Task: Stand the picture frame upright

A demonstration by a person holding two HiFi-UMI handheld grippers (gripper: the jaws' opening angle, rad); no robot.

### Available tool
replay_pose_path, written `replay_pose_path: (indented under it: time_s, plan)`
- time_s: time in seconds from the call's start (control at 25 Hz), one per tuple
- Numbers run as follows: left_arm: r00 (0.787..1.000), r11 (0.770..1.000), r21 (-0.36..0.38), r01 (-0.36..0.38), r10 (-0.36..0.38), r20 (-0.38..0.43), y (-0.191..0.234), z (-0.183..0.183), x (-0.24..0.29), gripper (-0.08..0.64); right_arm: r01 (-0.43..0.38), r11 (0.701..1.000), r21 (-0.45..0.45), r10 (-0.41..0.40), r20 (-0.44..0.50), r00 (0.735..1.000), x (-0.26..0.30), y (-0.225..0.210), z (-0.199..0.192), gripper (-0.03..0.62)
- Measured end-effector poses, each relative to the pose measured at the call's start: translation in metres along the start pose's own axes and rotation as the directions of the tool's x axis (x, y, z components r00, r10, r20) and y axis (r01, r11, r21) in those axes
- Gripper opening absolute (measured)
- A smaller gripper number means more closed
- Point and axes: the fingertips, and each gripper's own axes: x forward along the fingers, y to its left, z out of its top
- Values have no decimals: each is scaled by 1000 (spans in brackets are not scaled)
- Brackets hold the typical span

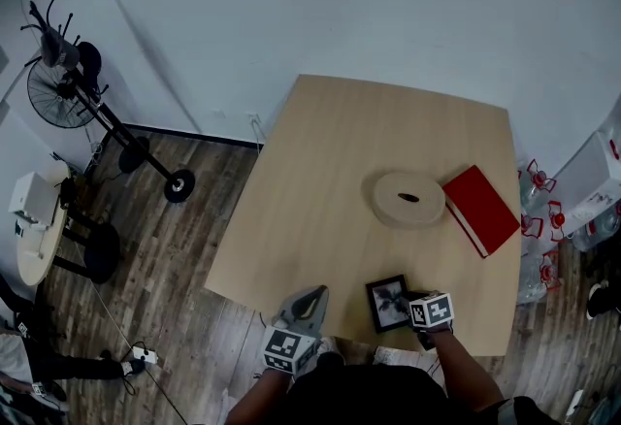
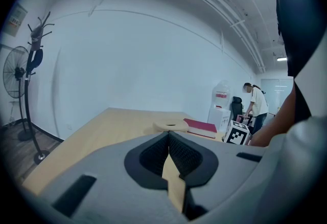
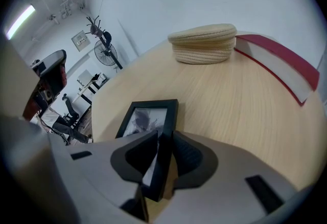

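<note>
A small black picture frame [image 1: 388, 303] lies flat near the front edge of the light wood table [image 1: 388, 142]. My right gripper [image 1: 409, 305] sits at the frame's right side. In the right gripper view the frame [image 3: 148, 118] has its right rail between the jaws, and my right gripper [image 3: 164, 140] is shut on that rail. My left gripper [image 1: 309, 303] hovers at the table's front edge, left of the frame, apart from it. In its own view the left gripper [image 2: 168, 140] is shut with nothing between the pads.
A round woven disc [image 1: 408, 199] and a red book [image 1: 480, 210] lie beyond the frame, toward the right. Water bottles [image 1: 539, 219] stand on the floor to the right. A standing fan [image 1: 58, 93] and a stool [image 1: 39, 229] are at the left. A person [image 2: 255, 103] stands far off.
</note>
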Motion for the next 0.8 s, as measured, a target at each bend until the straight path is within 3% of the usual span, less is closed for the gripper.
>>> replay_pose_path:
  time_s: [0.32, 0.8]
  plan:
    - [1000, 1000, -6, -5, 5, 1, -1, -2, -2, -5, 6, 1000, 3, -6, 38, 999, -7, 2, 12, 71]
    - [1000, 1000, -15, -16, 16, 0, 3, -4, 1, -5, 12, 999, -36, -4, 216, 976, -32, 10, 60, 71]
